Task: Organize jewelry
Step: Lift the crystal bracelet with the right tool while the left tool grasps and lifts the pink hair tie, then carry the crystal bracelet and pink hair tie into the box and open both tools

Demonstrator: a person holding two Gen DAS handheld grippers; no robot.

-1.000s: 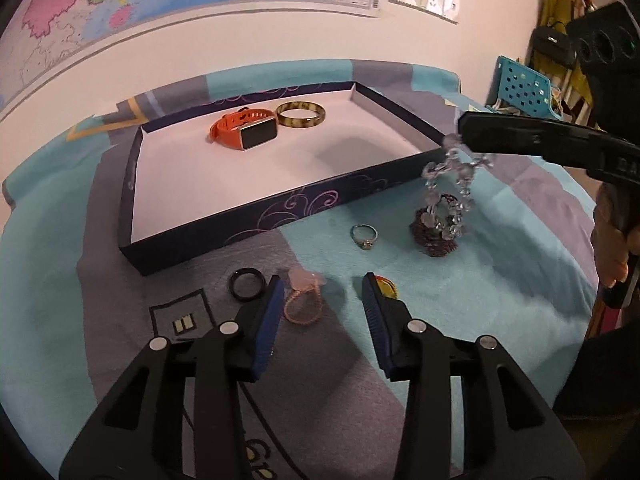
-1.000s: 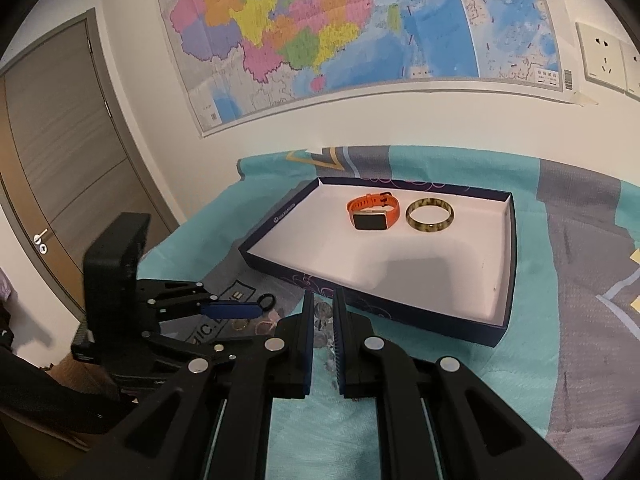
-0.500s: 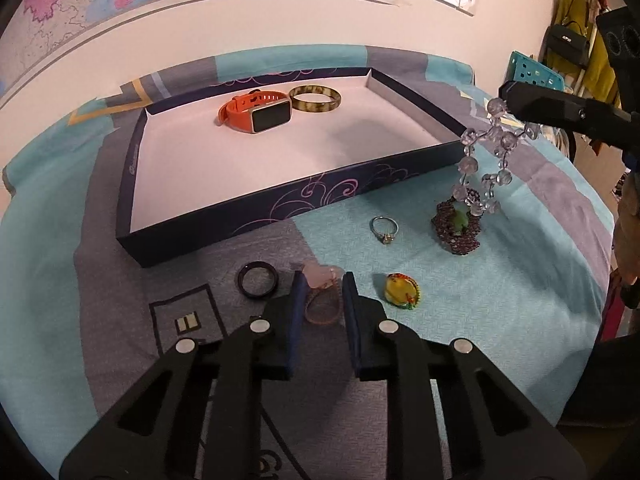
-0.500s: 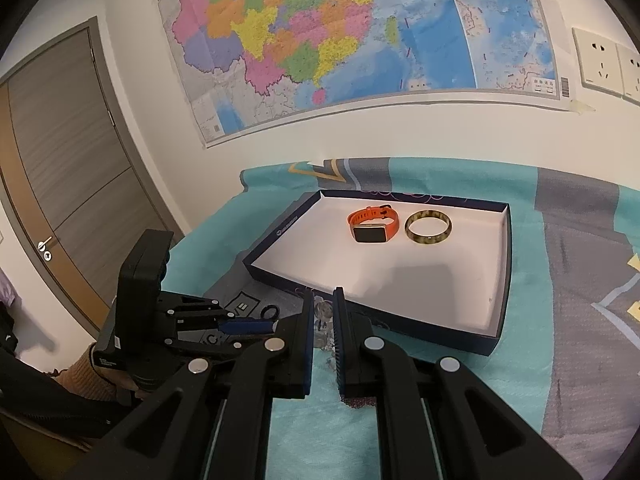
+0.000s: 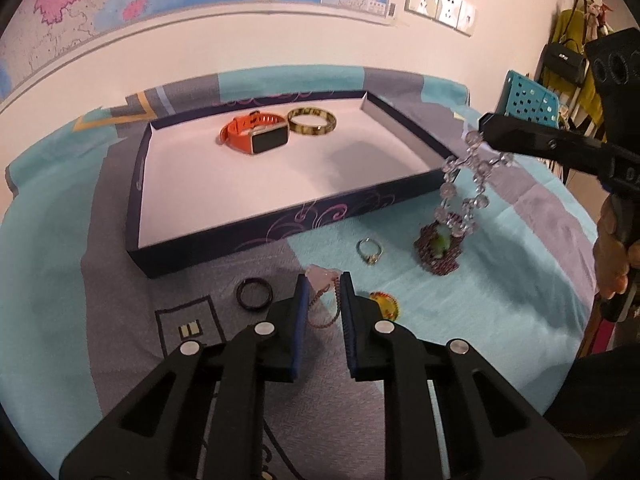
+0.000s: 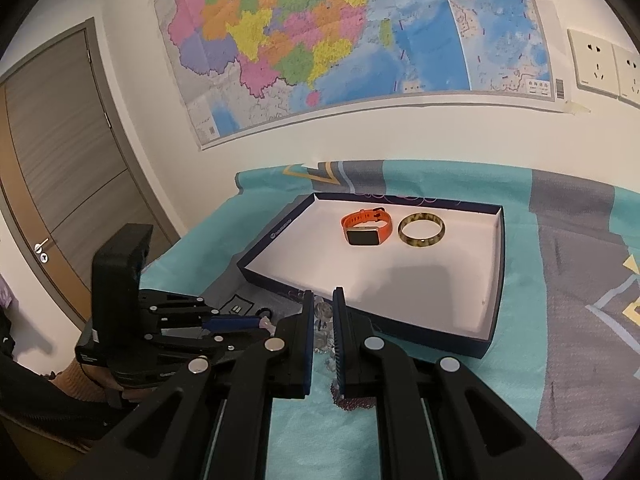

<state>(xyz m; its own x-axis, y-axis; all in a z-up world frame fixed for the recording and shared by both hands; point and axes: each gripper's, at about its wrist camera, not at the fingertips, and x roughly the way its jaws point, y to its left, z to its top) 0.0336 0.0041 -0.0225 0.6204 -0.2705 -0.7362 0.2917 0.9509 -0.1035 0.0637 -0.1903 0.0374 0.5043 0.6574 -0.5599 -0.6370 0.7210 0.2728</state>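
A dark blue tray (image 5: 280, 224) with a white floor holds an orange watch (image 5: 256, 136) and a yellow-brown bangle (image 5: 312, 124). My left gripper (image 5: 324, 296) is shut on a pink bead bracelet (image 5: 324, 304) just above the cloth. My right gripper (image 6: 320, 312) is shut on a clear crystal bead bracelet (image 5: 464, 188), which hangs over a dark red bracelet (image 5: 438, 252) beside the tray's right front corner. A silver ring (image 5: 370, 250), a black ring (image 5: 254, 294) and a yellow charm (image 5: 386, 304) lie on the cloth.
The table carries a teal and grey cloth (image 5: 500, 280). A wall with a map (image 6: 340, 40) stands behind the tray. A blue perforated basket (image 5: 528, 100) and hanging bags (image 5: 564, 64) are at the far right. A door (image 6: 52, 168) is on the left.
My left gripper closed on the pink bracelet and lifted it slightly. My right gripper raised the crystal bracelet and moved it toward the tray's near right corner.
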